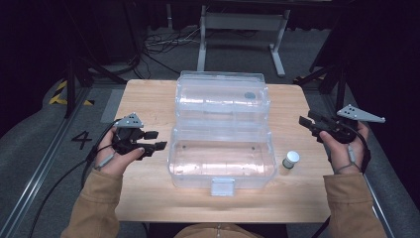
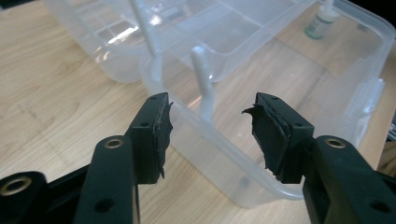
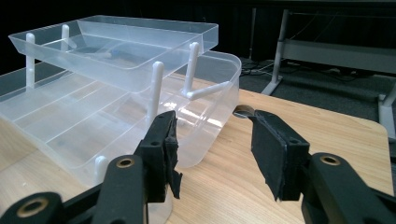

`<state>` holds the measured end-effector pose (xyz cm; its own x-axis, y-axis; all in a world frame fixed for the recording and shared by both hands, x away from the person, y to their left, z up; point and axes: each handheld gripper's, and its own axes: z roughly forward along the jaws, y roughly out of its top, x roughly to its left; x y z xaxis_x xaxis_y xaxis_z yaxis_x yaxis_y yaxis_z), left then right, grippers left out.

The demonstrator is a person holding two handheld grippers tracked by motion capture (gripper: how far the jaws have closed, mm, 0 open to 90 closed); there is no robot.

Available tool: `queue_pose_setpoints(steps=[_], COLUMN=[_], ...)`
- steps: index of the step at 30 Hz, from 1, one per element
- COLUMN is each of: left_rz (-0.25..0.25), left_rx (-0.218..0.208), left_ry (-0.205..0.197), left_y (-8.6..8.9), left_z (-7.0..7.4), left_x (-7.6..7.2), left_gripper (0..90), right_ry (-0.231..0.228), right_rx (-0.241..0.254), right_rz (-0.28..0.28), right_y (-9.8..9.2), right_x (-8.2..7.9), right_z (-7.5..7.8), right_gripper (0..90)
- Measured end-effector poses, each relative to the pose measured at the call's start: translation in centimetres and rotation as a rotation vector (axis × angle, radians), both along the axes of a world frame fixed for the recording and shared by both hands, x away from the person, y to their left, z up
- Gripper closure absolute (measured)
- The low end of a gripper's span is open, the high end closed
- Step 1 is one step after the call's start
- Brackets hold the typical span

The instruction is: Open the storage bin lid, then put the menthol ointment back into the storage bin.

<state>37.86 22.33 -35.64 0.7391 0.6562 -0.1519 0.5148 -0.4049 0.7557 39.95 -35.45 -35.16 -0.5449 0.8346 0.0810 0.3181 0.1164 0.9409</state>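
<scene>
A clear plastic box point(image 1: 221, 171) stands open in the middle of the wooden table, its lid and a clear inner tray point(image 1: 223, 96) raised behind it. A small bottle with a white cap point(image 1: 290, 159) stands just right of the box, and through the box wall I see the bottle point(image 2: 320, 24) again. My left gripper point(image 1: 159, 140) is held just left of the box, open and empty; its jaws point(image 2: 210, 121) frame the box wall point(image 2: 224, 172) without touching. My right gripper point(image 1: 304, 119) hovers near the table's right edge, open and empty, its jaws point(image 3: 212, 140) pointing past the box's end point(image 3: 205, 116).
The wooden table point(image 1: 148, 99) has bare surface left, right and in front of the box. A small dark round spot point(image 1: 250, 95) shows in the raised tray. White posts point(image 3: 156, 88) link tray and box. Cables and a white metal frame point(image 1: 242, 29) lie on the floor beyond.
</scene>
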Motion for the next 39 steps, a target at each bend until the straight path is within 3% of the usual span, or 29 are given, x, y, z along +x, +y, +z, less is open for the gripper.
queue_pose_setpoints(steps=[16, 26, 33, 39], left_rz=[0.027, 0.040, 0.039, 0.032], left_rx=[-0.021, -0.029, -0.020, -0.014], left_ry=[0.009, 0.005, 0.011, 0.011], left_y=[0.1, 0.6, 0.8, 0.9], left_z=[0.1, 0.3, 0.2, 0.2], left_x=[1.0, 1.1, 1.1, 1.0], left_gripper=[47.1, 46.8, 46.7, 46.6], right_ry=[0.023, 0.065, 0.108, 0.140], right_rx=[-0.022, -0.070, -0.088, -0.137], right_rz=[0.000, 0.013, 0.042, 0.092], right_y=[-1.2, -1.3, -1.3, -1.2], right_x=[-1.3, -1.7, -1.8, -1.7], right_z=[0.0, 0.0, 0.0, -0.1], right_gripper=[48.6, 48.6, 48.7, 50.5])
